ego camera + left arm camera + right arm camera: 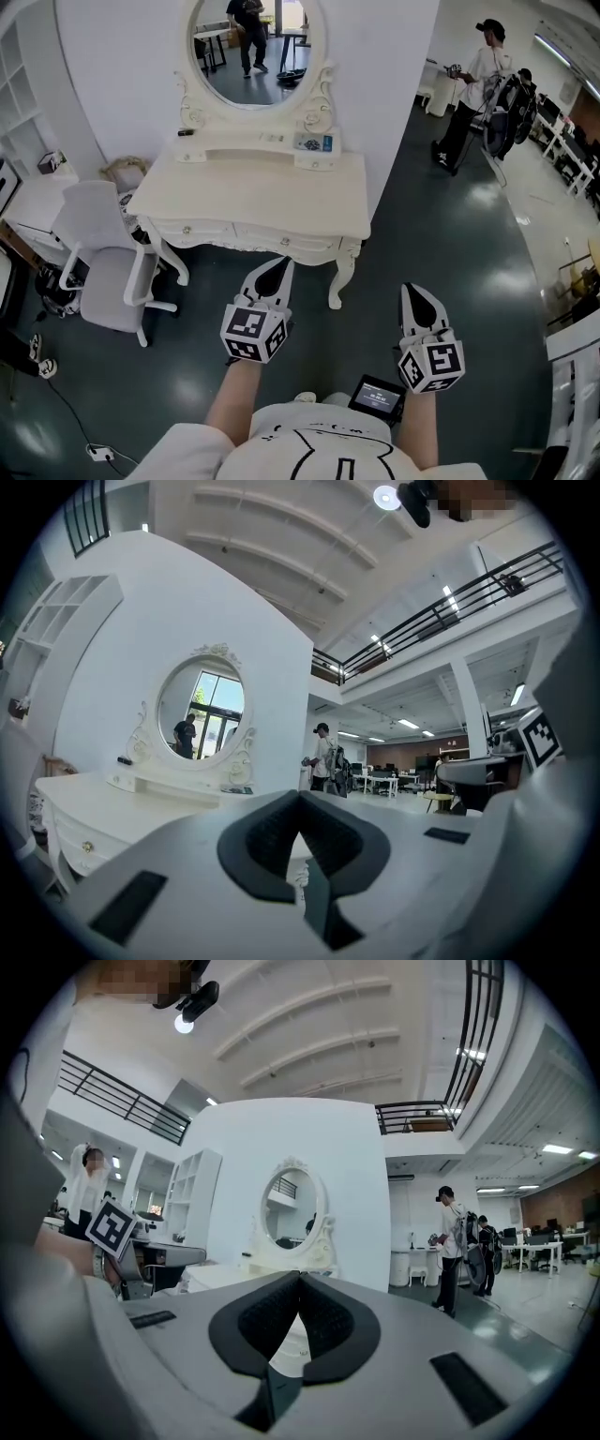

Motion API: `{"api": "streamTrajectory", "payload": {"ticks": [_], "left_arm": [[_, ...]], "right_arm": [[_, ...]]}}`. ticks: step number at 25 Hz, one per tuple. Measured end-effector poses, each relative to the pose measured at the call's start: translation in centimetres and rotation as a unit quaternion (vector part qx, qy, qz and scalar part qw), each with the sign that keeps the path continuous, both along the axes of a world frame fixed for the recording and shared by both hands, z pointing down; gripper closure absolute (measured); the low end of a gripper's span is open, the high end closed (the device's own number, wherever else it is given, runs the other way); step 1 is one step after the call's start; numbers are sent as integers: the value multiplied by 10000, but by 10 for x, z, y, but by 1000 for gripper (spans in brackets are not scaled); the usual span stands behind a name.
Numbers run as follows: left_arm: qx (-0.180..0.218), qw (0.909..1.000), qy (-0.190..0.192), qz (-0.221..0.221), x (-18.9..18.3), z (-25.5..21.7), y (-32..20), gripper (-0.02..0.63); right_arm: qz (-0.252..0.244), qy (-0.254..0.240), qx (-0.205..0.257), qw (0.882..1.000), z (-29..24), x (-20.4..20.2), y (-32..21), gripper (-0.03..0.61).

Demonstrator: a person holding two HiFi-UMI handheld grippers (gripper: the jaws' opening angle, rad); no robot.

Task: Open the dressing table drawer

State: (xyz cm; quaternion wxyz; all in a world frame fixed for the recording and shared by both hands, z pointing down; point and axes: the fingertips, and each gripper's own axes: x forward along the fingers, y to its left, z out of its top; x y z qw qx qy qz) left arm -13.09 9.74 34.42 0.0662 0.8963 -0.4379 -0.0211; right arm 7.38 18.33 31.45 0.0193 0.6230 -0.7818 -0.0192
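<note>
- The dressing table (253, 192) is standing at about 12 o'clock from the left gripper (279, 270), near it but apart.
- Its two front drawers (286, 241) are sitting closed, so their contents are not showing.
- The left gripper is keeping its jaws together, with nothing between them.
- The right gripper (412, 295), at 3 o'clock of the left one, is likewise holding its jaws together, empty.
- A small box (316, 142) is lying at 5 o'clock below the mirror (253, 42).

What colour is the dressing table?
The dressing table is cream-white all over, seen best in the head view.
</note>
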Motion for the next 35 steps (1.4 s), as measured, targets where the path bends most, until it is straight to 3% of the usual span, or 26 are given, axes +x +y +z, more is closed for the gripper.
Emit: {"api": "streamTrajectory", "payload": {"ticks": [14,35], "left_arm": [[-98,9996,-37,-280,7,12,-84,609],[-281,9975,-187,-627,74,28,-270,609]], "right_arm": [[-181,-167,-26,9997,11,18,-98,560],[-616,-331,-173,9974,26,86,-304,560]]}}
